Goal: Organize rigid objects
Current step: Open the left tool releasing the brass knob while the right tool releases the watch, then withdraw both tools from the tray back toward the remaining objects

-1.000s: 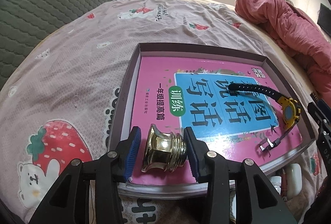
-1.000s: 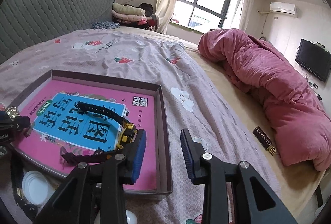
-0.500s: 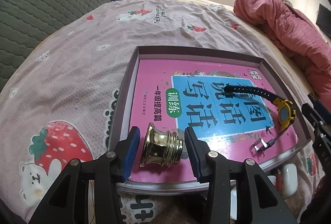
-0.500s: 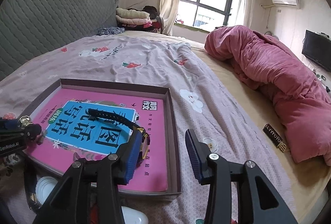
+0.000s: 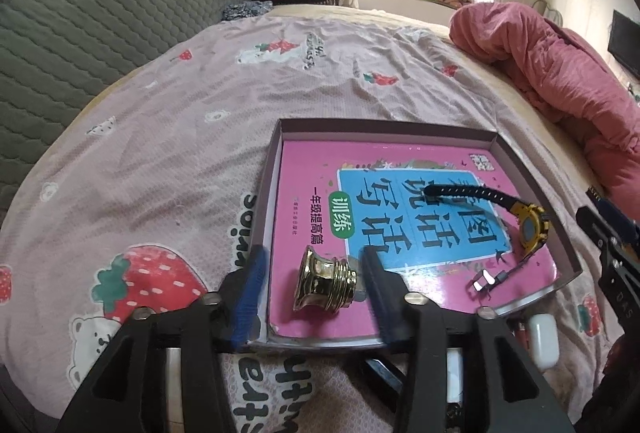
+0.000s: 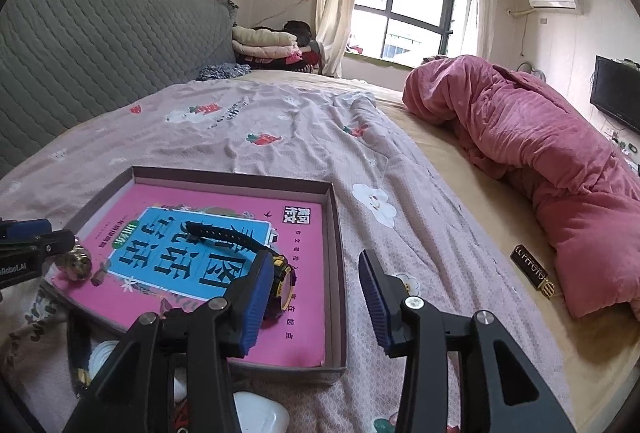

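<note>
Knob point(image 5: 325, 285) released on book point(image 5: 400, 225) | left hand-held gripper point(image 5: 314, 289) opening wider | right hand-held gripper point(image 6: 314, 297) opening, empty

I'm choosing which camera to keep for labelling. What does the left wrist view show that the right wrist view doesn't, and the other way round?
Only the left wrist view shows the watch's metal clasp and the whole gold knob, lying between the opening jaws of the left gripper, untouched. Only the right wrist view shows the small dark box by the pink duvet, with nothing between the opening jaws of the right gripper. Both show the tray, pink book and yellow watch.
</note>
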The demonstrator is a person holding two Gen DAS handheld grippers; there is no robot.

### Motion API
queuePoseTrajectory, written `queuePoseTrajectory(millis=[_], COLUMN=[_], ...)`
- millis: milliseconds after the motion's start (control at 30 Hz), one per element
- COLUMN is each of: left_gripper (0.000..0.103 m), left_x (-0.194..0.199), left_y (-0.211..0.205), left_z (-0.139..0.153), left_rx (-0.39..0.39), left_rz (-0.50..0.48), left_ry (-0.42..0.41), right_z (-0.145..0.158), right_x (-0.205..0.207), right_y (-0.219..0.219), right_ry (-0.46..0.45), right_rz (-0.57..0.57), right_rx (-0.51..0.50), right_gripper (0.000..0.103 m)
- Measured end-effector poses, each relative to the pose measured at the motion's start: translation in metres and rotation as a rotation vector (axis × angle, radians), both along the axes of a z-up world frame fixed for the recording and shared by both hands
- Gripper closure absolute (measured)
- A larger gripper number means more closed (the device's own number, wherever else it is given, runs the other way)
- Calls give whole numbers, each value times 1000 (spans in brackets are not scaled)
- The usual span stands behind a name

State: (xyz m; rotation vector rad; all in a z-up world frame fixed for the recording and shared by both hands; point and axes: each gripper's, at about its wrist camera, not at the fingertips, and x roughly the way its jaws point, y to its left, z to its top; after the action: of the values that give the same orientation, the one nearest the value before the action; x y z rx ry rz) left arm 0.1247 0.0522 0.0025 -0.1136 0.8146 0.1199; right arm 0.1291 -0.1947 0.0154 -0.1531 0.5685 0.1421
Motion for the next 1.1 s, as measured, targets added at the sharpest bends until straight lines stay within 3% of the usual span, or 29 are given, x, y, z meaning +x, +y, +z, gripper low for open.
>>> queuePoseTrajectory(millis=[233, 600, 1100], left_gripper=[38, 37, 37], left_x=[-10, -25, -52], left_y=[-5, -4, 0], left_z=[14, 29, 40], left_rx=[3, -2, -16], left_rz=[-8, -20, -34], left_ry=[-31, -56, -65], right_z=[10, 22, 22], right_x=[-8, -30, -59], right_y=[-17, -17, -10], right_ry=[6, -30, 10], right_rz=[1, 18, 44], right_rx=[79, 74, 87], right_gripper=[51, 51, 51])
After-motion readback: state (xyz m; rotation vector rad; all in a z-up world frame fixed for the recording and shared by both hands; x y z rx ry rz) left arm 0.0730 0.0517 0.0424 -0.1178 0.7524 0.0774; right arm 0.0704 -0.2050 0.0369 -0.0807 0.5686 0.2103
